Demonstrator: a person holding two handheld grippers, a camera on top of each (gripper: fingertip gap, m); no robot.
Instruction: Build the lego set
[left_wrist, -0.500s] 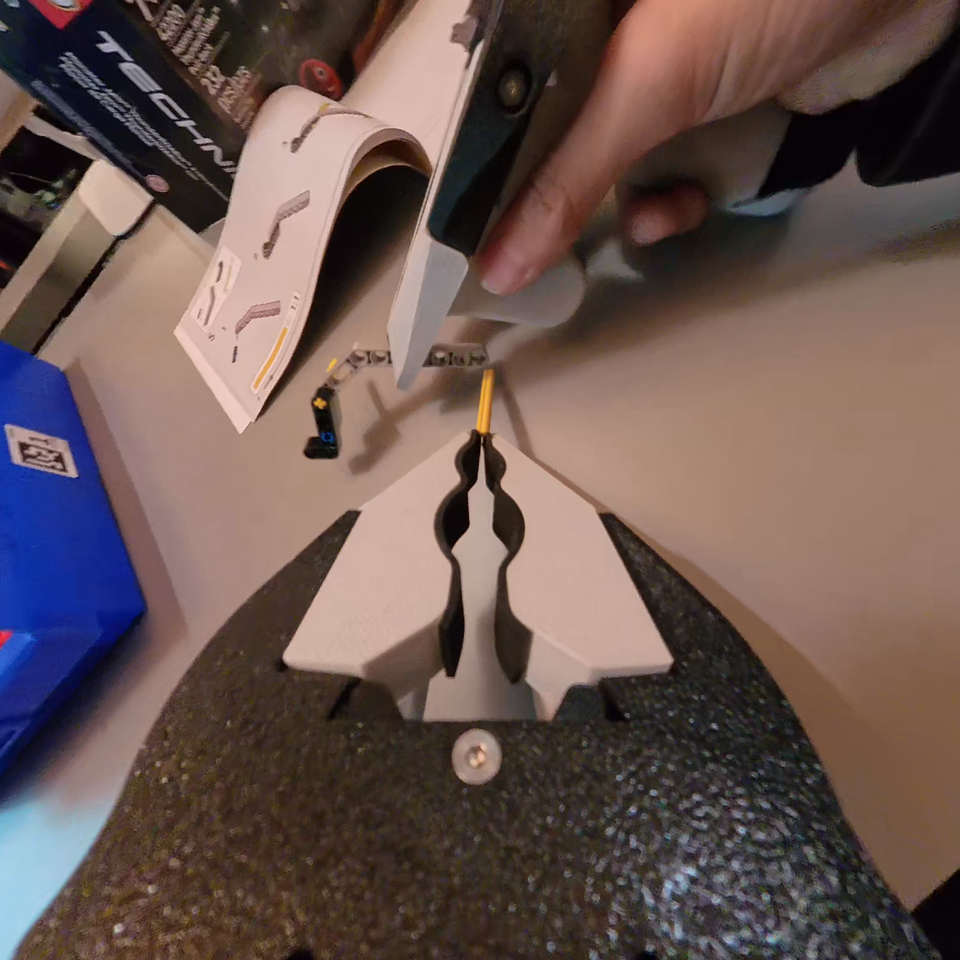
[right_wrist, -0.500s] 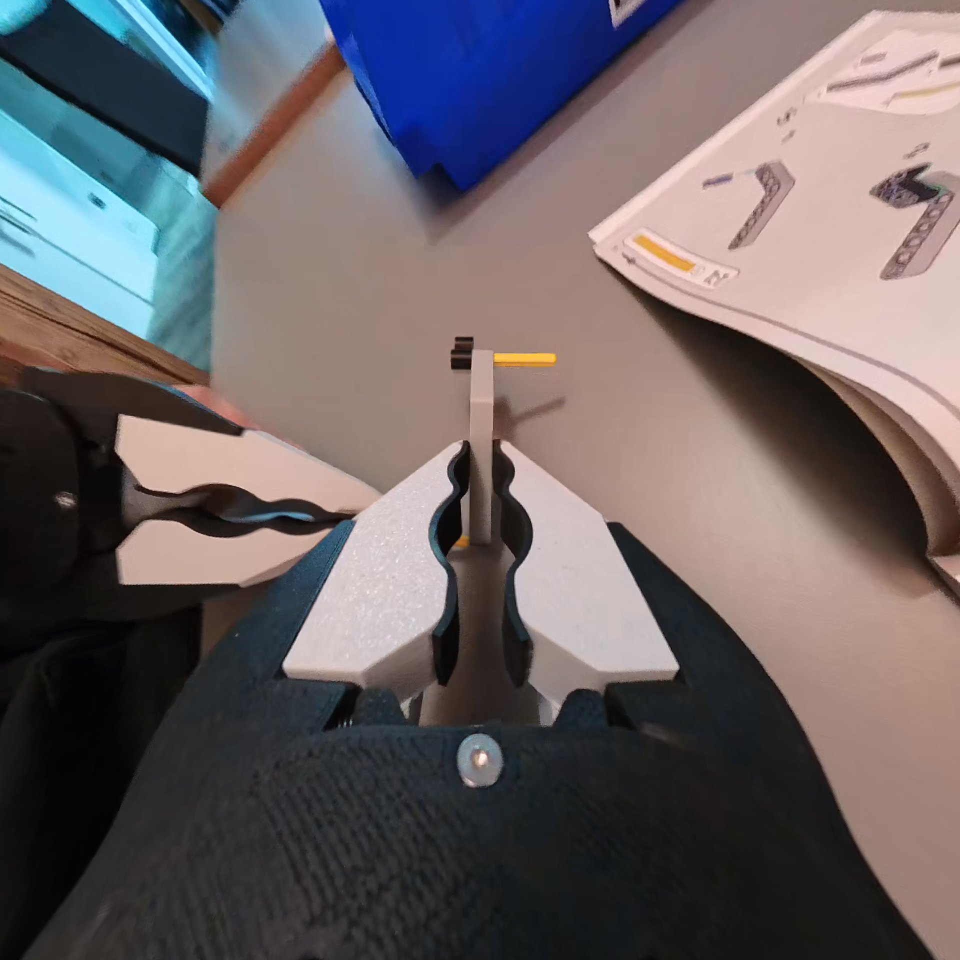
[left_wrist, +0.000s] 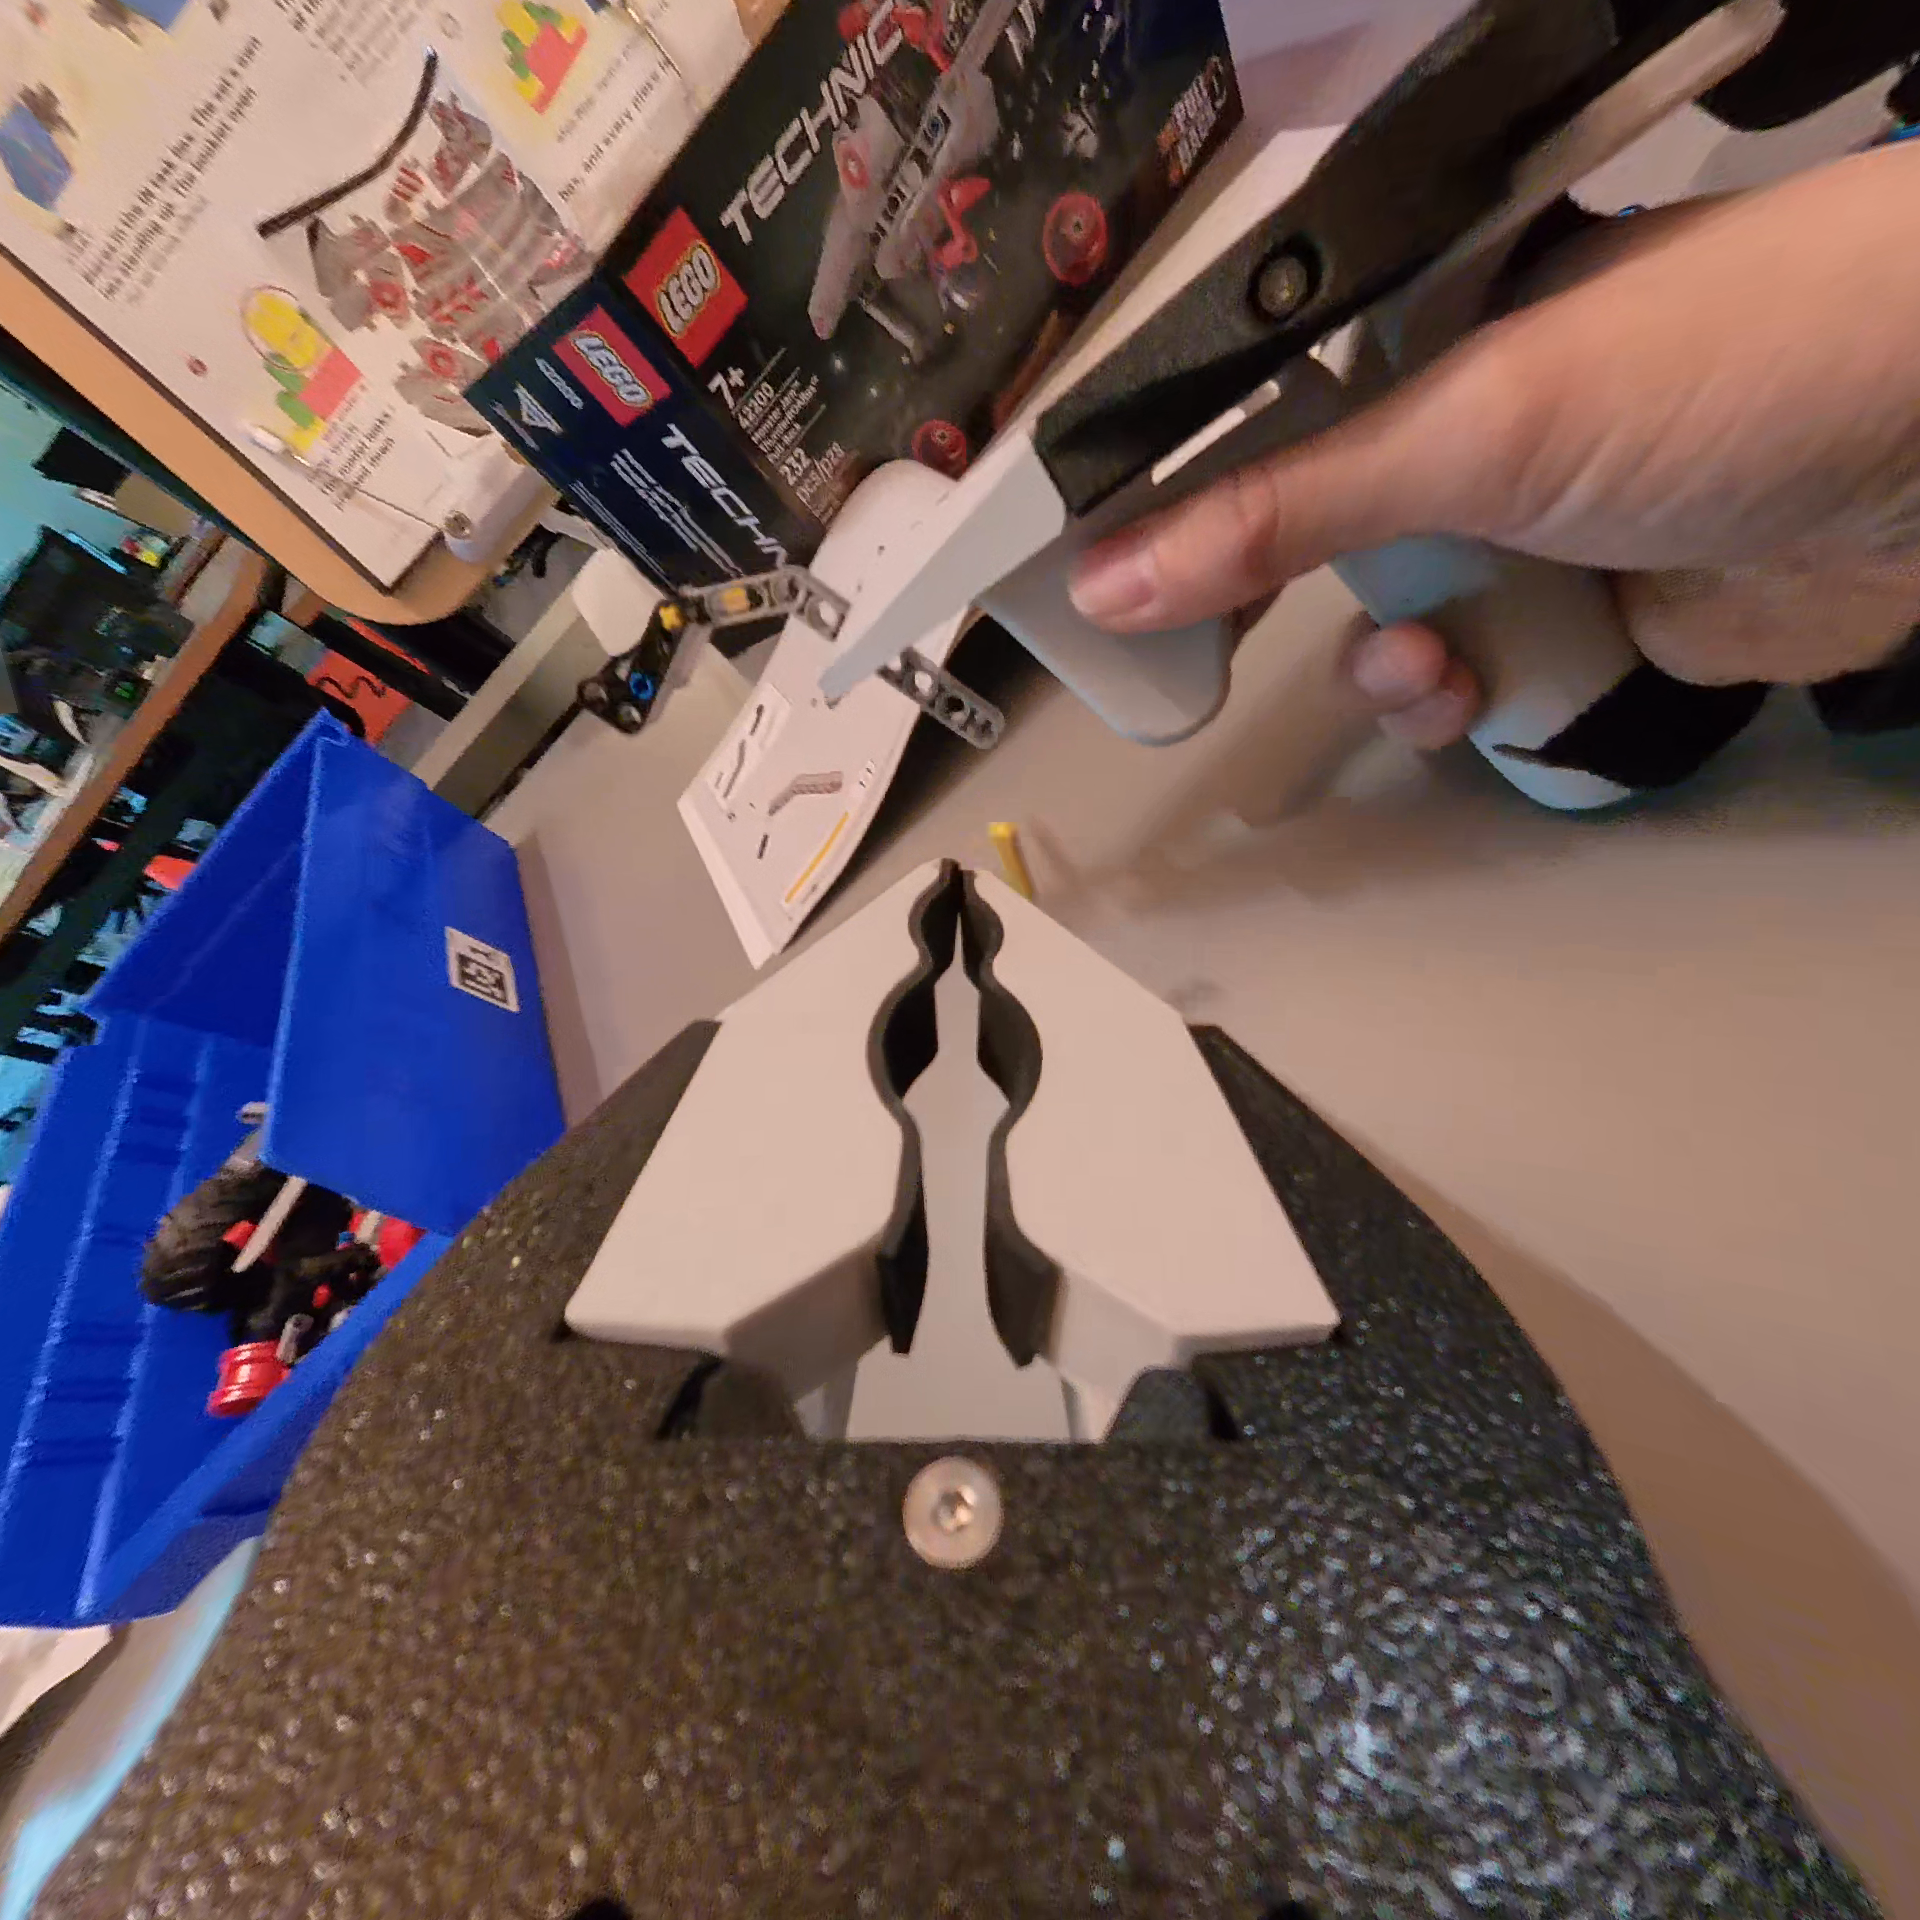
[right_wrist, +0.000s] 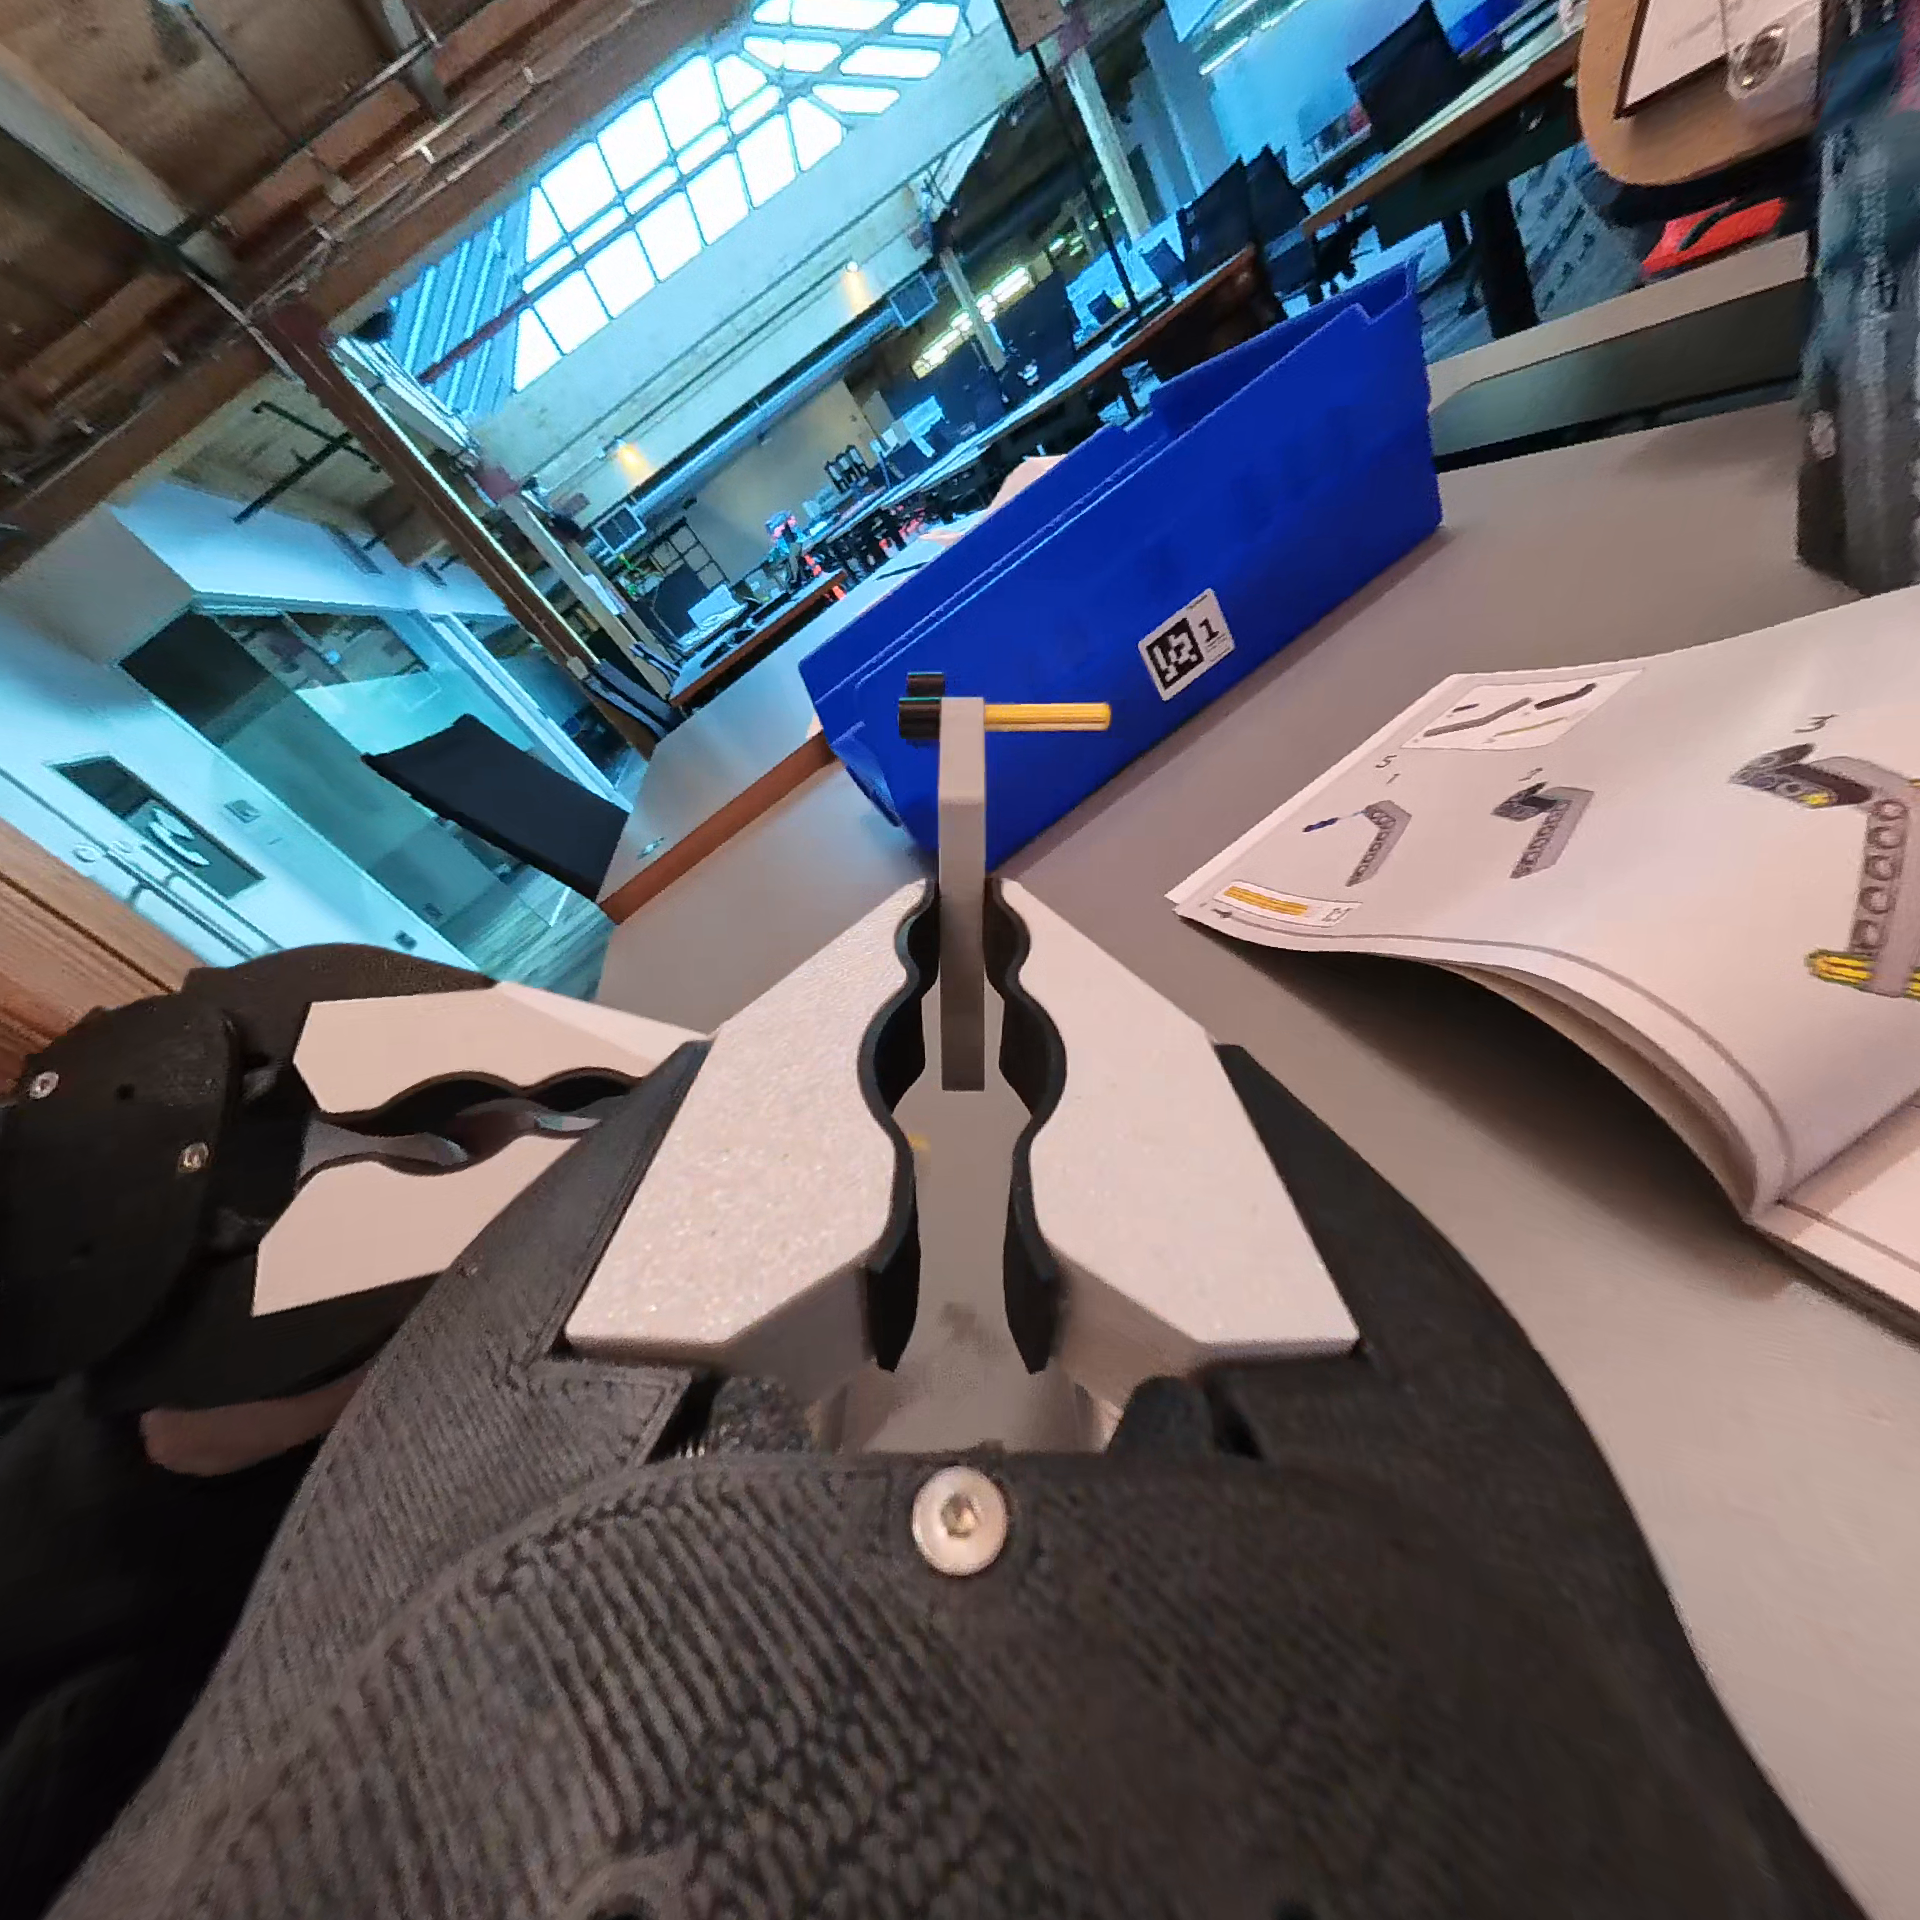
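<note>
1. The bin (right_wrist: 1195, 582) is showing solid bright blue, with a black-and-white square tag (right_wrist: 1184, 646) on its side.
2. The beam (right_wrist: 961, 883) is showing plain grey, with a yellow rod (right_wrist: 1044, 715) and black pins (right_wrist: 920, 707) at its top.
3. The booklet (right_wrist: 1621, 925) is showing white pages with grey and yellow drawings.
4. The box (left_wrist: 831, 312) is showing black with red logo squares.
5. The table (left_wrist: 1507, 1039) is showing flat grey.
6. The right gripper (right_wrist: 961, 904) is showing light grey fingers (right_wrist: 1132, 1122) with black inner linings on a black body.
</note>
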